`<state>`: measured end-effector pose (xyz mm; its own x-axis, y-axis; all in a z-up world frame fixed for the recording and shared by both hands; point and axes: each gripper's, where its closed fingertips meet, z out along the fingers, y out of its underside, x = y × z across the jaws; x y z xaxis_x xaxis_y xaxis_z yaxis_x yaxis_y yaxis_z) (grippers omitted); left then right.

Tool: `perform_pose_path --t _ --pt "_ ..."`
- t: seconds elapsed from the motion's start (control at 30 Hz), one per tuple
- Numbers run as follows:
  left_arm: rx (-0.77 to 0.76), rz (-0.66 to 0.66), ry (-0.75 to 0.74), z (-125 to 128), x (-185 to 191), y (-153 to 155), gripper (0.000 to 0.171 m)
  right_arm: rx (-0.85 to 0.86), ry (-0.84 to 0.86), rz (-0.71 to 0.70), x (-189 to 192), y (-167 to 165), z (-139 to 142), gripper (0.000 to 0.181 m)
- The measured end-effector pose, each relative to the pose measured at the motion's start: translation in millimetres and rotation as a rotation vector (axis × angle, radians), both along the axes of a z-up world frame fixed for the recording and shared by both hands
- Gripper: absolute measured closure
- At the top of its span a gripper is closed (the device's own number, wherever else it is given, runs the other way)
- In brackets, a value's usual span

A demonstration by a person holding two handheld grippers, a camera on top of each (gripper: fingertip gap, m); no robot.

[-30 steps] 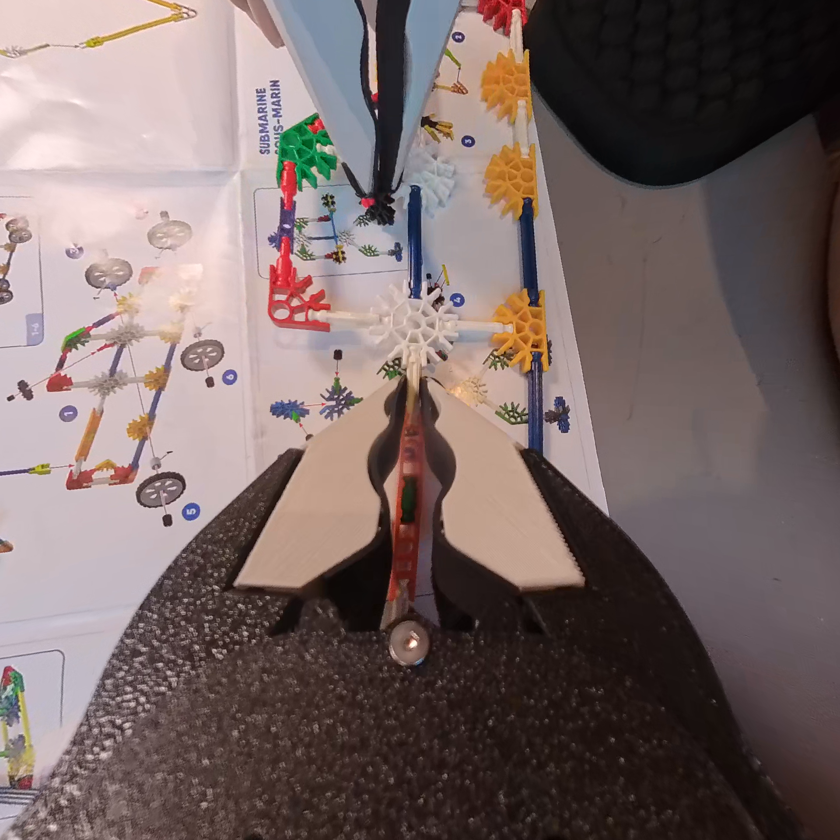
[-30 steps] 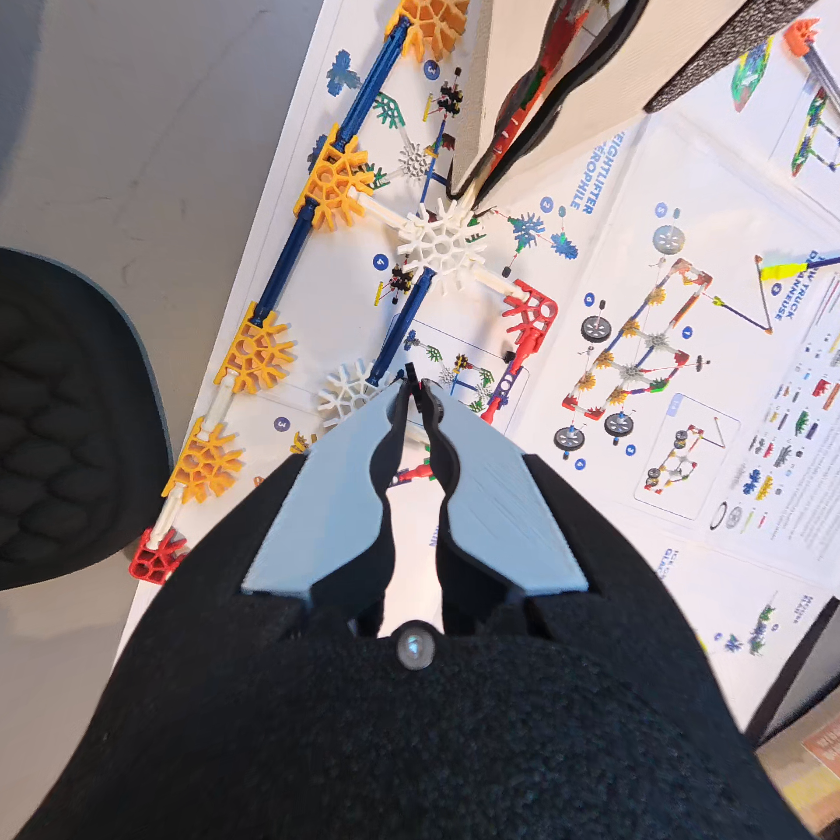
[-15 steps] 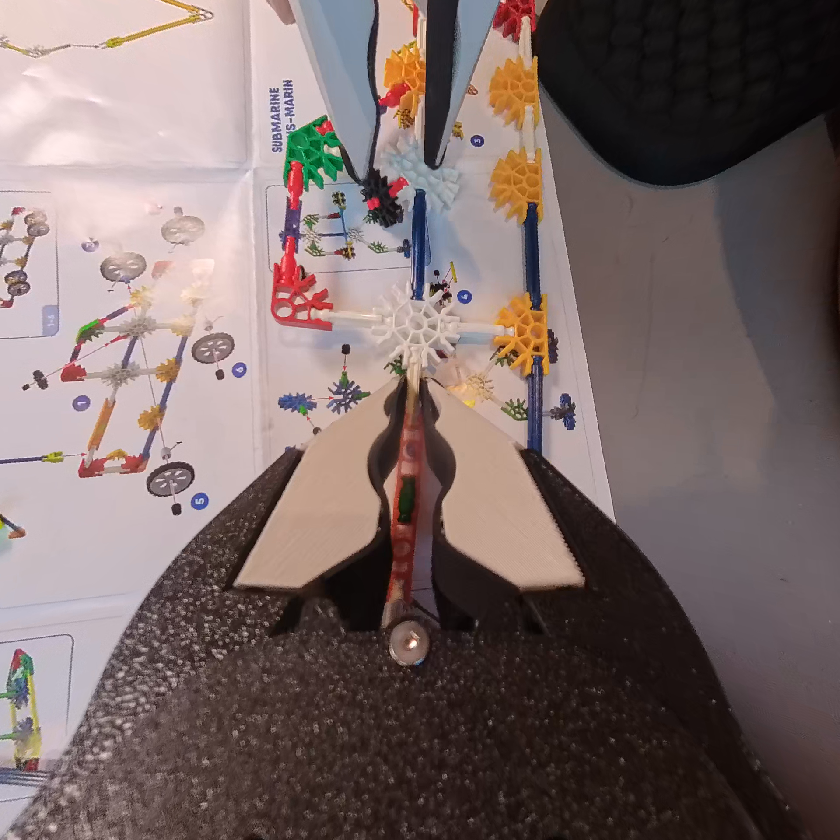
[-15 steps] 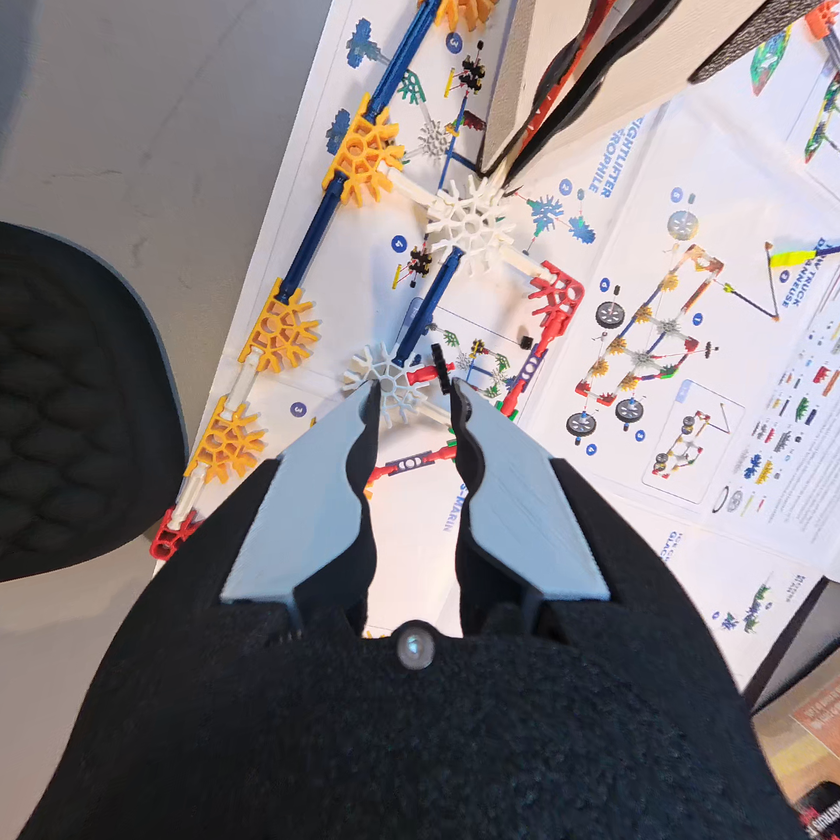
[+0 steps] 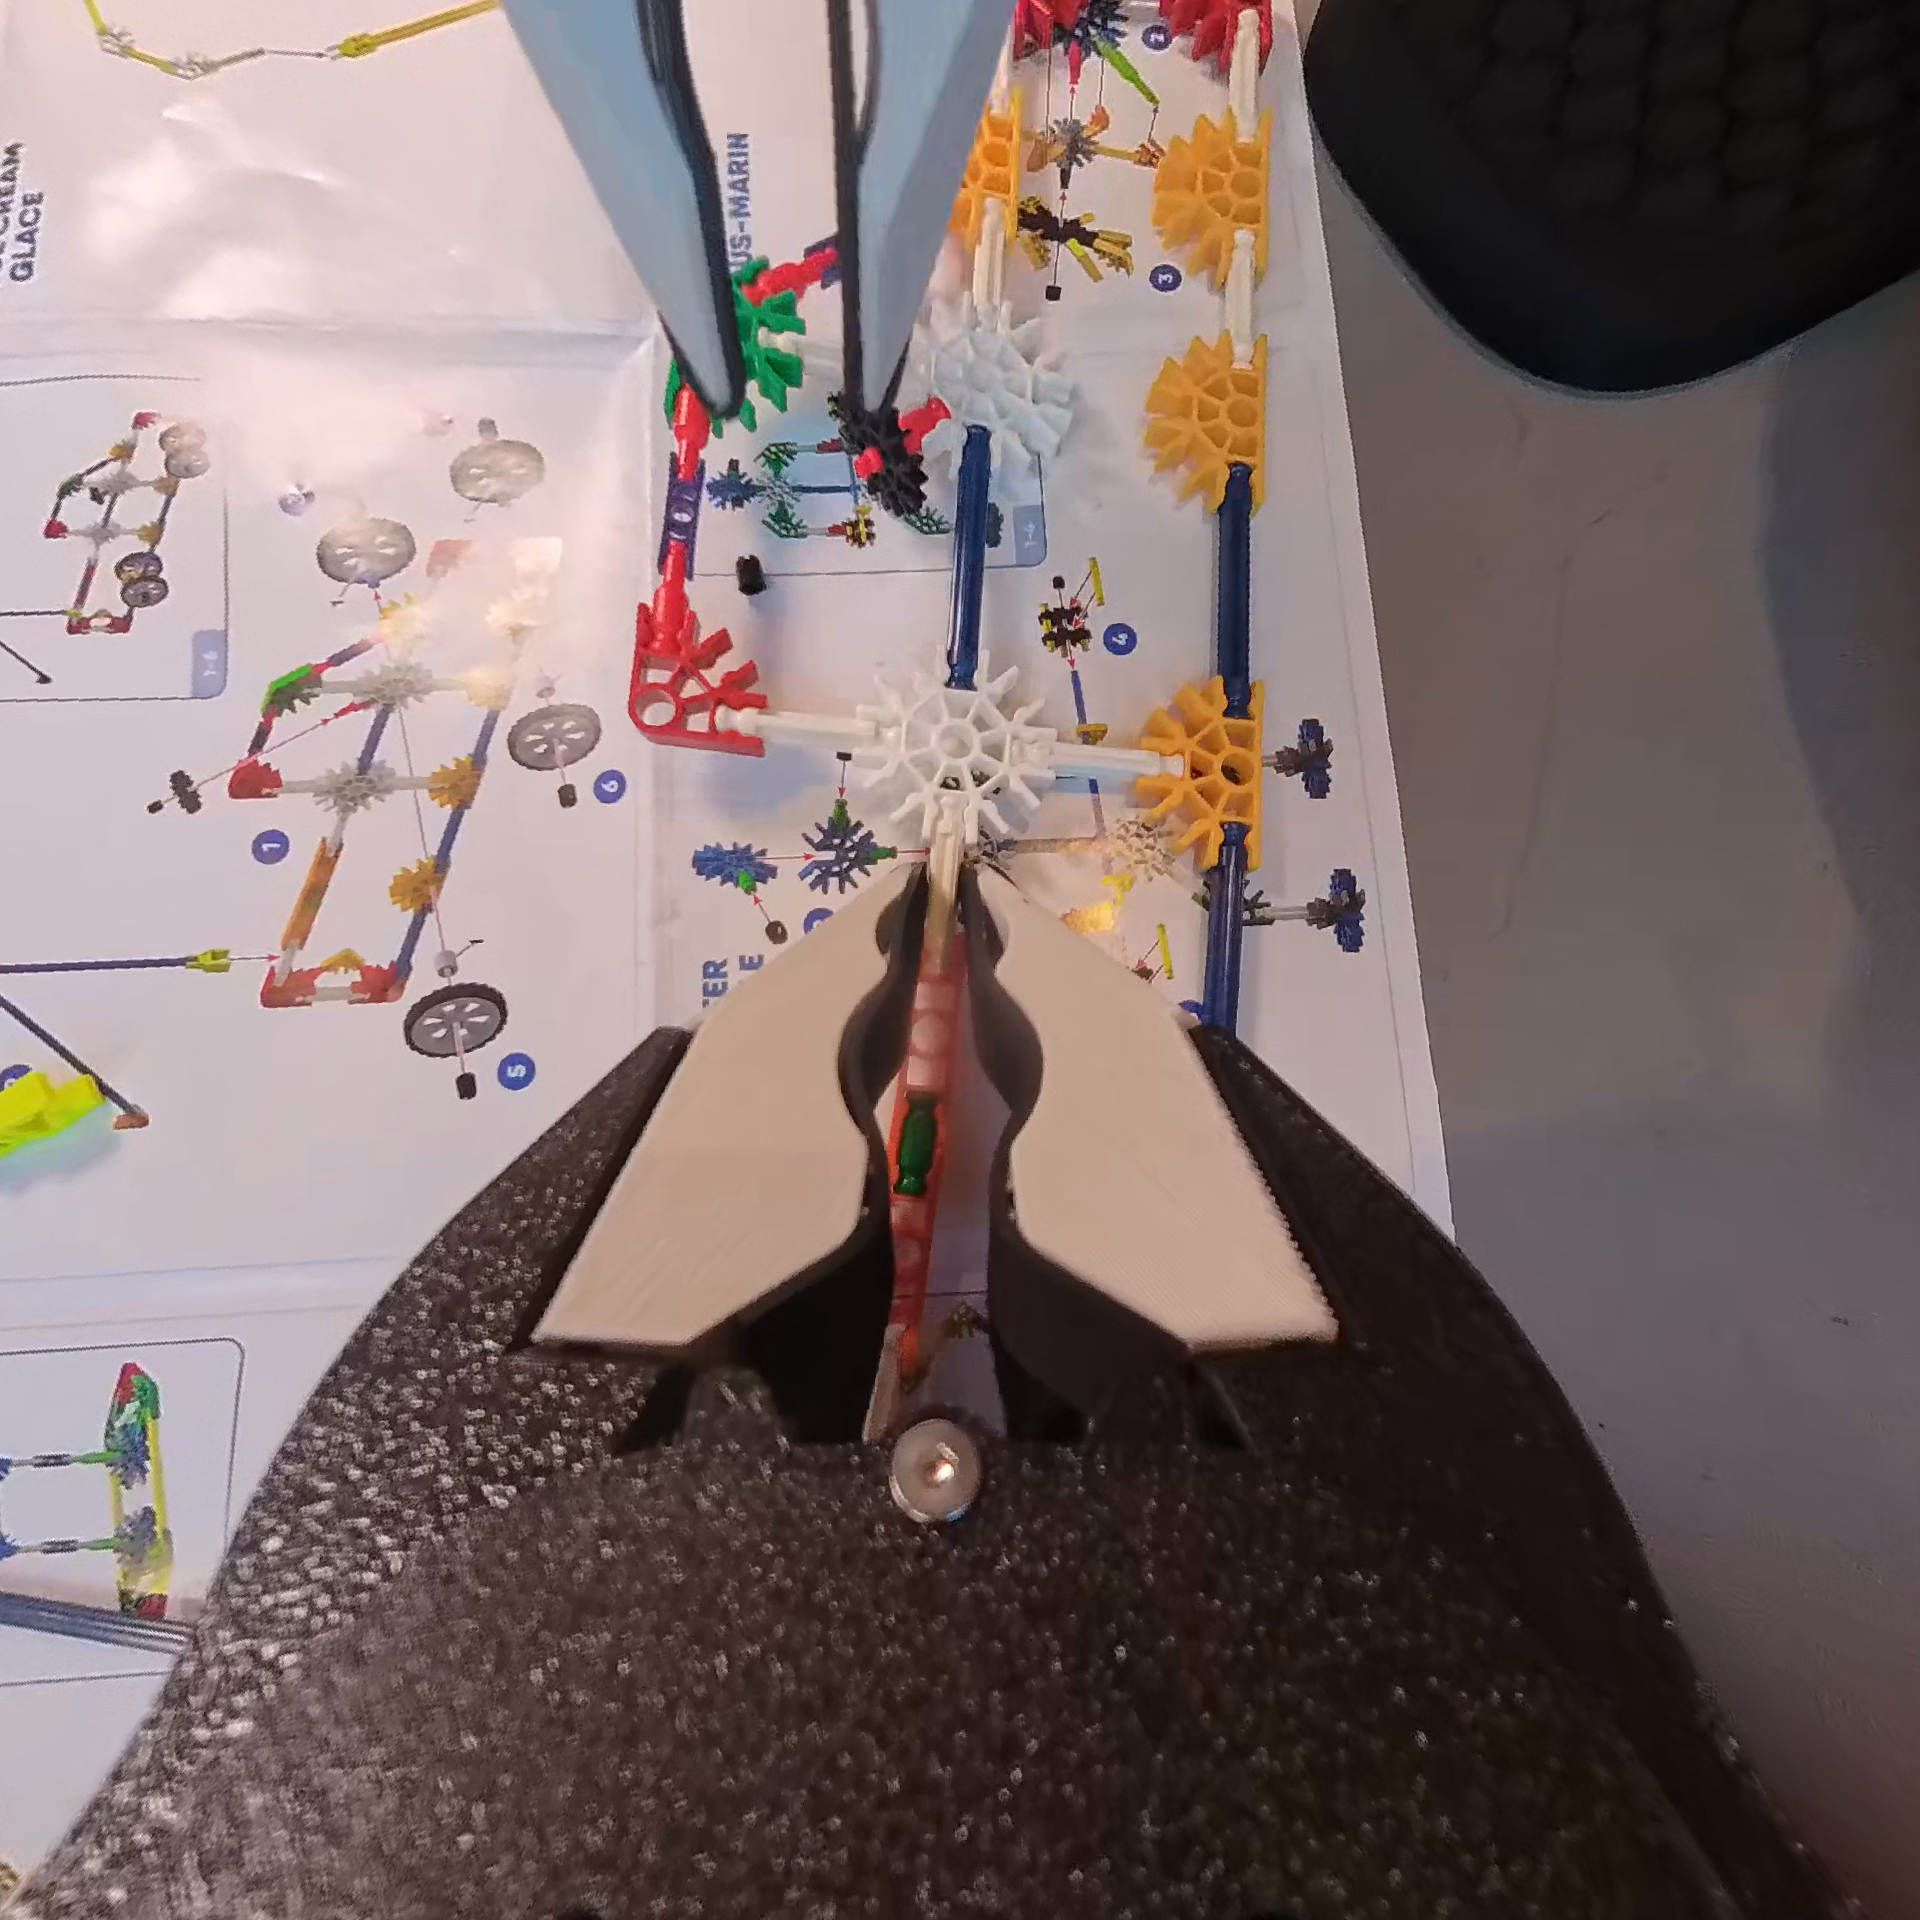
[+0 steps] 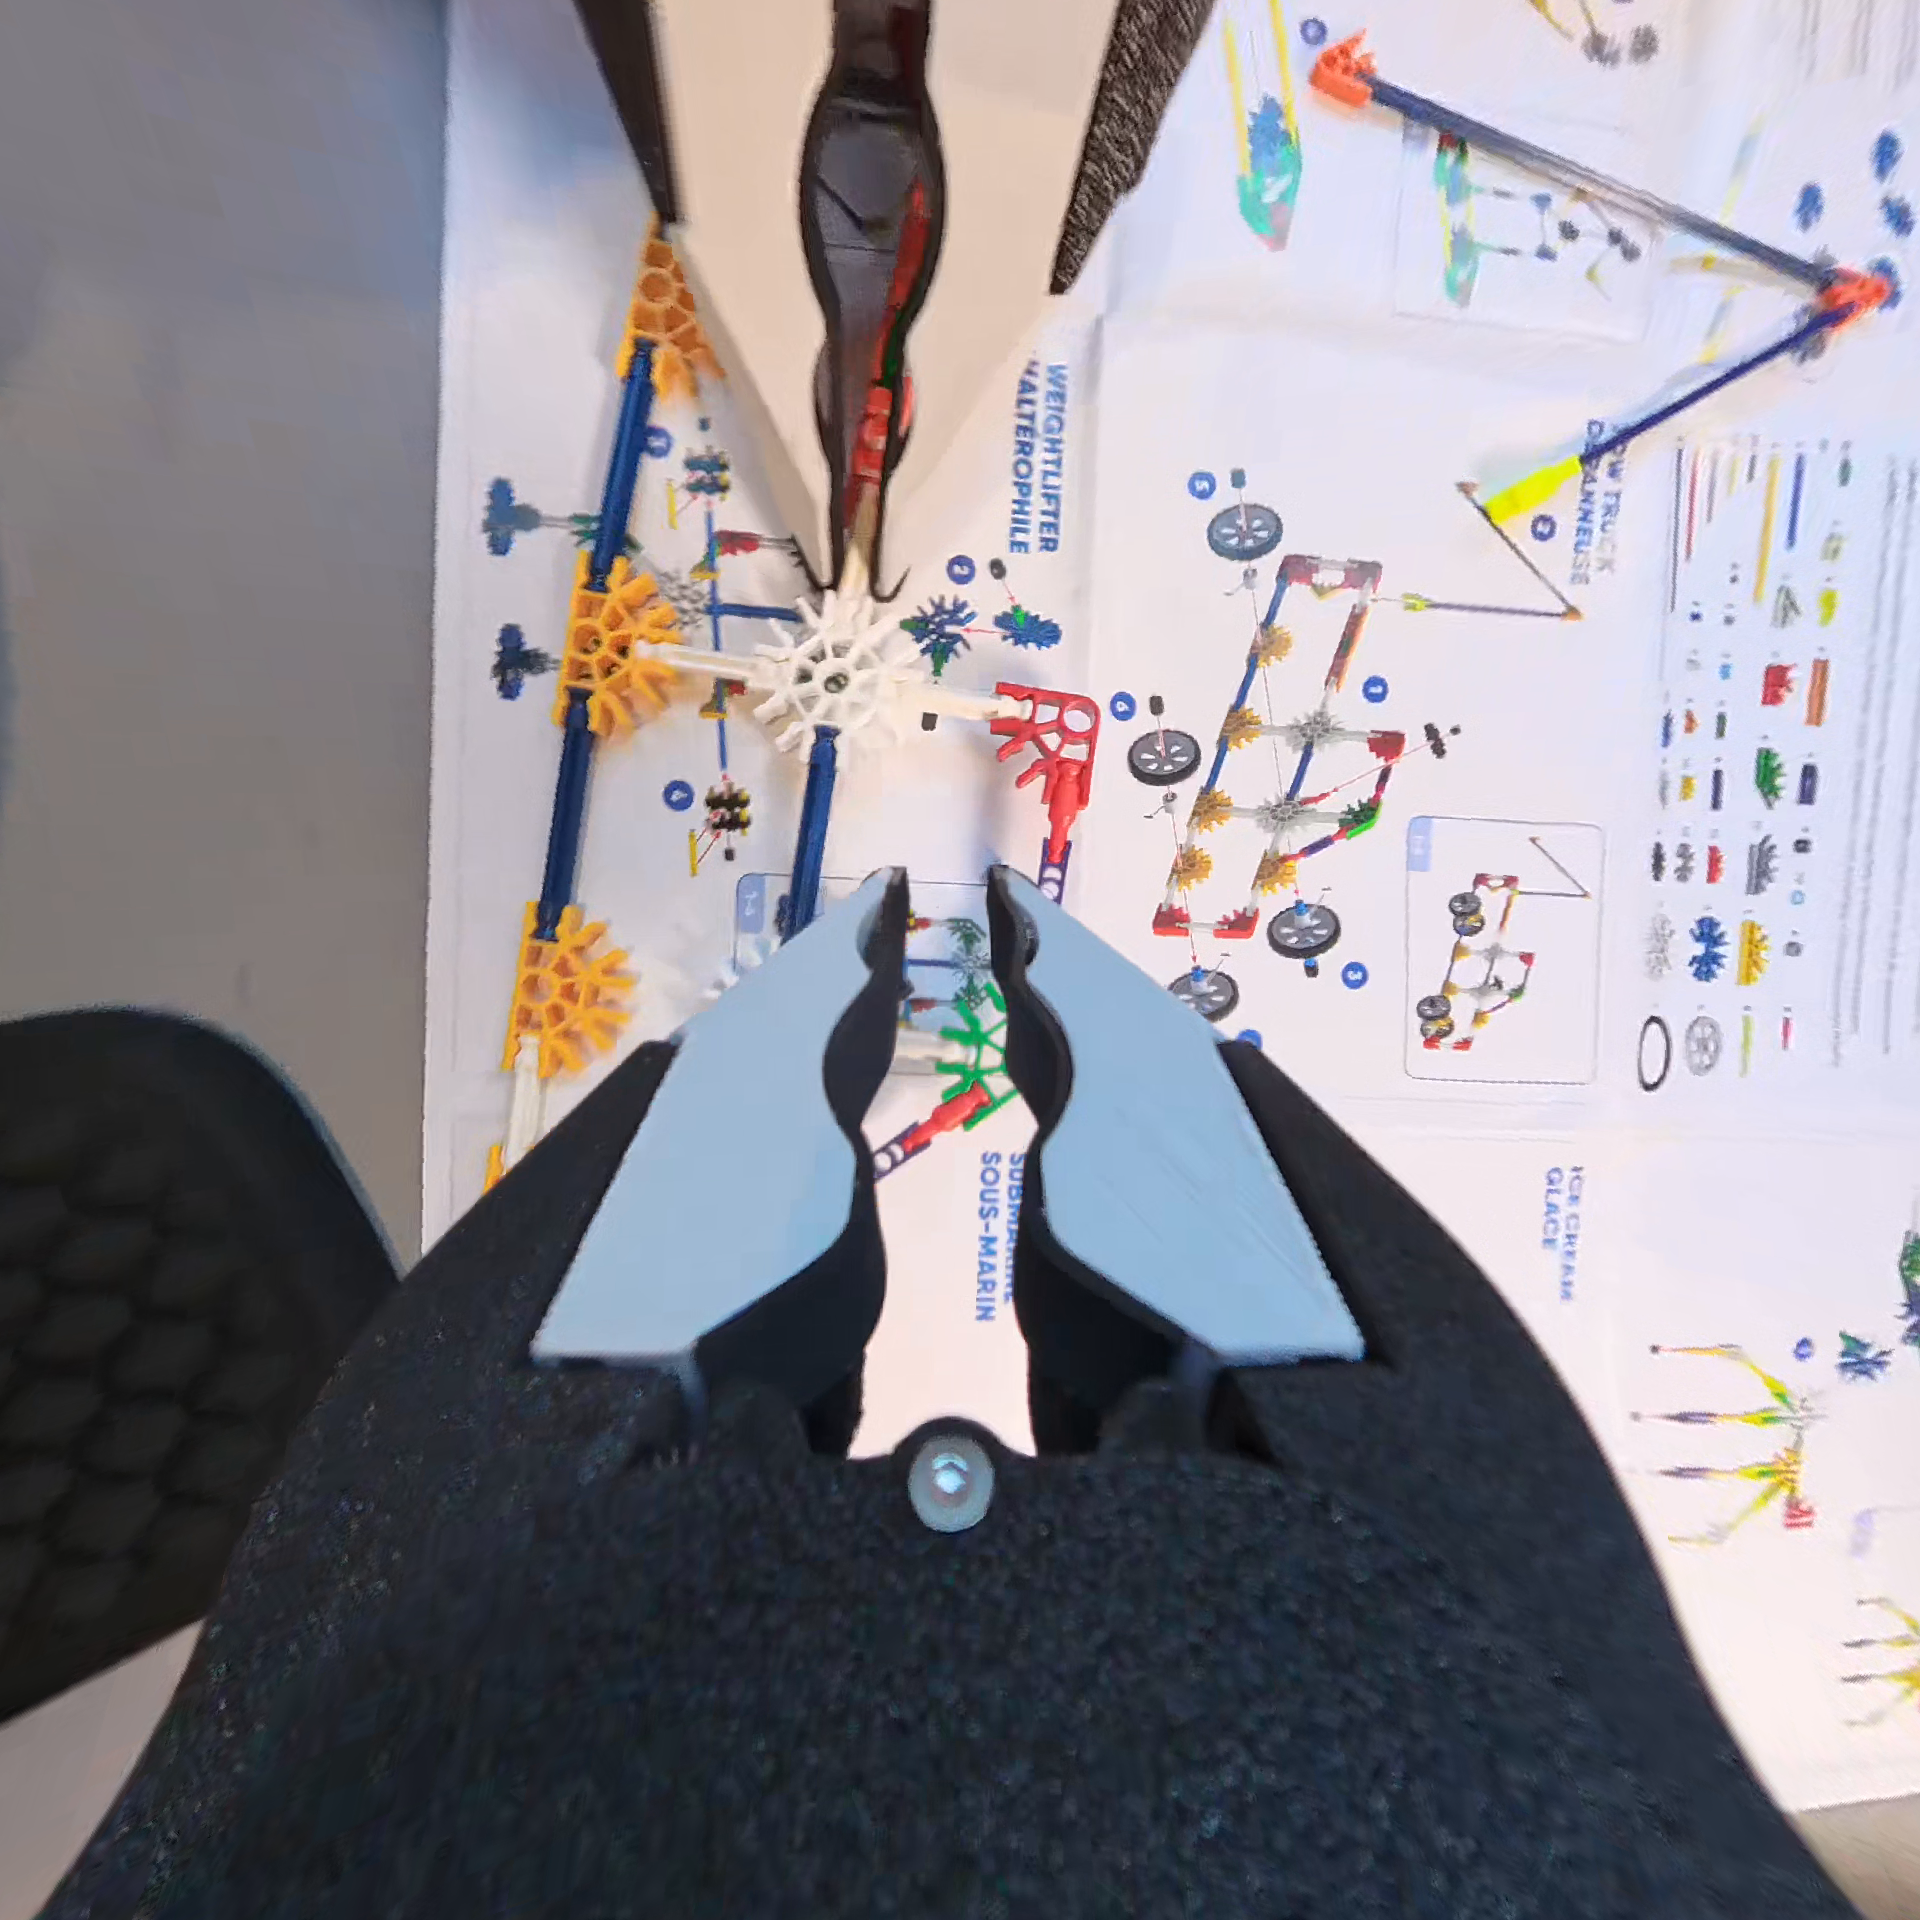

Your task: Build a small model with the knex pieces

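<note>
A flat rod-and-connector toy frame lies on a printed instruction sheet [image 5: 312, 1143]. My left gripper [image 5: 943, 883], with beige fingers, is shut on a white rod [image 5: 943, 847] plugged into the frame's central white snowflake connector [image 5: 954, 743]. A red piece and a short green rod [image 5: 914, 1143] show in the gap behind its tips. My right gripper [image 6: 945, 888], with blue-grey fingers, is open and empty. It hovers over a green connector [image 6: 971, 1044], also seen in the left wrist view [image 5: 774, 348]. A small black connector [image 5: 883, 452] on a red rod sits beside a second white connector [image 5: 997, 379].
Yellow connectors [image 5: 1205, 769] and blue rods [image 5: 1231, 592] form the frame's edge near the sheet's border. A red corner connector [image 5: 681, 701] closes the other side. A black cushioned seat [image 5: 1610, 156] overhangs the grey table [image 5: 1662, 1039]. One gripper's finger ends stand about 8 centimeters off the other's.
My right gripper opened, let go of the black connector with its red rod at the second white connector, and shifted sideways over the green connector. My left gripper stayed shut and still.
</note>
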<state>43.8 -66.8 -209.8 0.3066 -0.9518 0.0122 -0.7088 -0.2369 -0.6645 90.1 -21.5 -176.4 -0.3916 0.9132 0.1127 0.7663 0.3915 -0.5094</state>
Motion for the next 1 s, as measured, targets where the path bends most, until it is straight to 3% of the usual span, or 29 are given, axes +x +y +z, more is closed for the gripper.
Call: perform_pose_path --t 0.13,0.37,0.67,0.87,1.0 --pt "0.009 0.02 -0.004 0.2 -0.2 1.3 0.167 0.038 -0.054 -0.074 -8.0 11.8 -17.9 0.173" --pt "-0.009 0.061 -0.023 1.9 -2.0 5.0 0.166 0.152 -0.149 -0.023 -7.8 12.8 -28.3 0.171" --pt "-0.002 0.069 -0.015 1.0 -3.2 5.5 0.166 0.105 -0.184 -0.022 -7.5 9.5 -34.3 0.177" --pt "0.008 0.071 -0.014 0.8 -3.6 5.6 0.166 0.011 -0.156 -0.073 -6.2 9.3 -33.4 0.177" --pt "0.016 0.077 -0.015 1.1 -4.0 5.9 0.165 -0.02 -0.041 -0.131 -6.2 9.8 -4.7 0.177"
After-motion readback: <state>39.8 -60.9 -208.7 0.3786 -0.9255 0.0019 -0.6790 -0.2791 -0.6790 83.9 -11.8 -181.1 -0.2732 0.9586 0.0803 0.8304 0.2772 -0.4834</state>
